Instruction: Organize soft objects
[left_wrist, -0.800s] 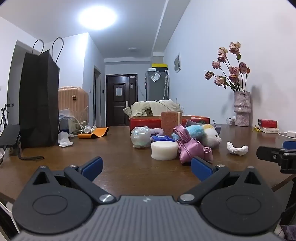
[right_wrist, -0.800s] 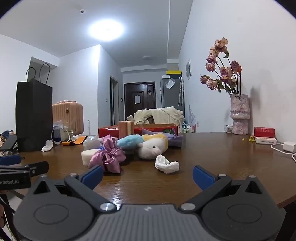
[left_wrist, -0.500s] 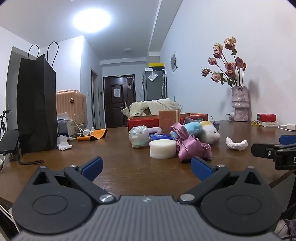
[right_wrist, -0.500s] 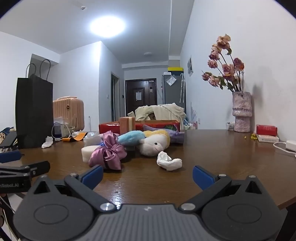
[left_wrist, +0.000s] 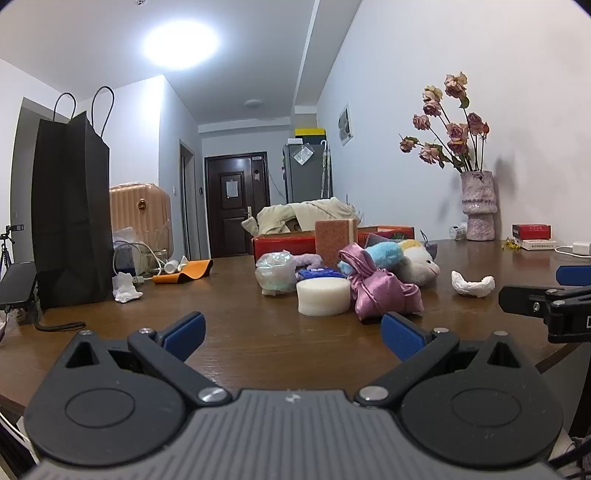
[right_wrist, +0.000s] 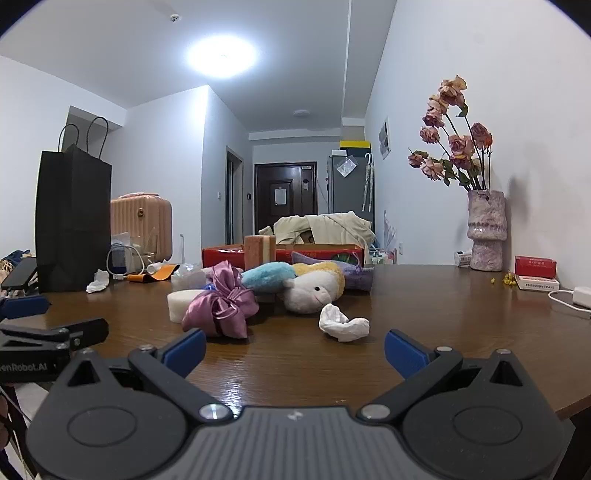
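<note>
A pile of soft things lies mid-table: a pink satin pouch, a white round sponge, a plush toy, a clear plastic ball and an upright orange sponge block. A crumpled white tissue lies to their right. A red box stands behind. My left gripper is open and empty, near the table's front edge. My right gripper is open and empty, just short of the tissue.
A black paper bag stands at the table's left with a second tissue and cables beside it. A vase of dried roses, small boxes and a charger line the right wall.
Both grippers have tilted up and shifted slightly; the pile sits a little lower in both views. Nothing was touched; both grippers stay open.
</note>
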